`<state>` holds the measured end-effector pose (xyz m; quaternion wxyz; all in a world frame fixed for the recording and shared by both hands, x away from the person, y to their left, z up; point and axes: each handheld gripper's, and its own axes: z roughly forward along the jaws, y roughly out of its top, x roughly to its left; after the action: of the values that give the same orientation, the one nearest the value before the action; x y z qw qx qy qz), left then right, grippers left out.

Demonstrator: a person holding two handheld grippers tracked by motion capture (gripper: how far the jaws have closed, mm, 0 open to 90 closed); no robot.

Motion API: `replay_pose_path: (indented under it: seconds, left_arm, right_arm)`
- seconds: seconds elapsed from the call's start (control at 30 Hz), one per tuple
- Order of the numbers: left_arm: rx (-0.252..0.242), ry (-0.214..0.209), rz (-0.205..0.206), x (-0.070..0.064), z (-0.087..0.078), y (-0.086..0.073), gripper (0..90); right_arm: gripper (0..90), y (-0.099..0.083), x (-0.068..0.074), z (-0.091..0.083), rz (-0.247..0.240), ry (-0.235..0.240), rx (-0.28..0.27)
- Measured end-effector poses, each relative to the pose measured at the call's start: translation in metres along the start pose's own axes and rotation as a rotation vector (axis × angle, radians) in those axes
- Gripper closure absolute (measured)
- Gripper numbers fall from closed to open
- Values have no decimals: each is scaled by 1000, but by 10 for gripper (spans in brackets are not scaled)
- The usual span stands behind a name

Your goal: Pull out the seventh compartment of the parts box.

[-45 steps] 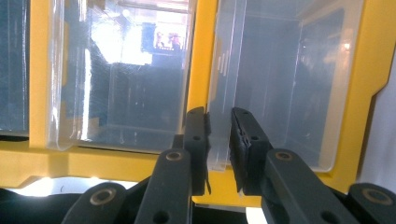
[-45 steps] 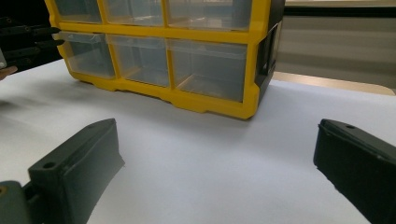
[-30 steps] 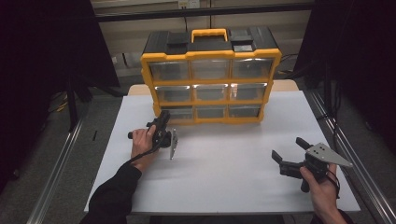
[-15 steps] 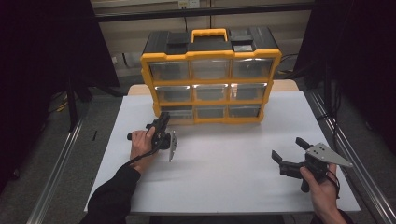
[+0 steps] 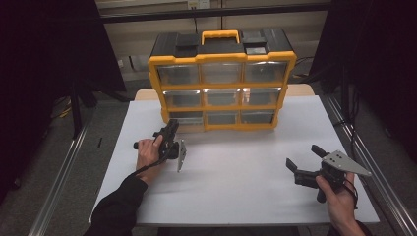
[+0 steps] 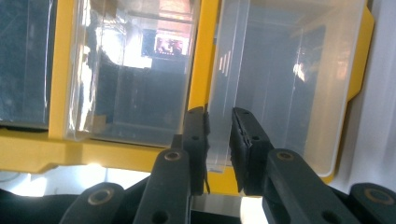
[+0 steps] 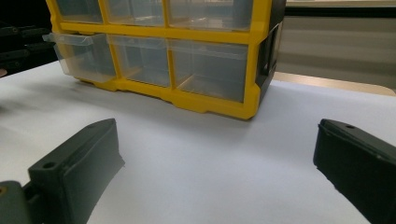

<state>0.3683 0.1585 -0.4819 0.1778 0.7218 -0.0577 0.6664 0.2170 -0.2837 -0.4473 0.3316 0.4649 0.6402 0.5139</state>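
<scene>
Left hand-held gripper sits at the bottom-left drawer of the yellow-framed plastic organiser cabinet with clear drawers, which stands at the far middle of the white-covered desk. Its jaws are nearly closed on the drawer's thin clear front lip, a grip that suits pulling it out. The left gripper view gives the detail the high view lacks: the lip runs between the two black pads with little or no gap. The right gripper view shows that same drawer standing proud of its neighbours. Right hand-held gripper rests low near the desk's right front, well apart from the cabinet, jaws spread wide and empty, probably waiting.
</scene>
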Motion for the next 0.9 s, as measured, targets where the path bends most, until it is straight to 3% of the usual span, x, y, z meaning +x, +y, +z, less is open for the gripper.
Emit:
replay_pose_path:
  seconds: [0.03,0.17,0.27,0.43,0.5,0.57,0.6,0.63,0.7,0.73,0.83,0.9]
  left_arm:
    - [17,-7,26,1,-2,0,767]
    - [-4,-11,28,0,-2,1,773]
    - [14,-4,53,0,-5,2,775]
    - [-3,-9,31,-1,-6,2,775]
    - [10,5,60,1,-8,3,774]
    - [9,-8,50,1,-9,3,773]
    - [-16,9,28,-1,-8,3,773]
    - [8,-7,50,0,-10,3,774]
    - [-14,0,40,-1,-11,3,775]
    - [1,-5,65,1,-12,3,775]
    - [5,-12,79,2,-14,4,777]
    - [-22,1,43,-1,-13,3,777]
  right_arm:
    - [3,0,0,0,-2,0,1]
    - [2,0,0,0,2,1,1]
    - [3,0,0,0,0,1,2]
    - [3,0,0,0,0,2,1]
    - [3,0,1,0,0,2,2]
    - [3,0,1,0,-6,5,-1]
    - [3,0,1,0,-4,4,0]
    - [3,0,1,0,-2,3,1]
    - [3,0,0,0,-4,4,1]
    - [3,0,1,0,-1,3,2]
    - [3,0,1,0,-8,4,0]
    - [4,0,1,0,-2,5,1]
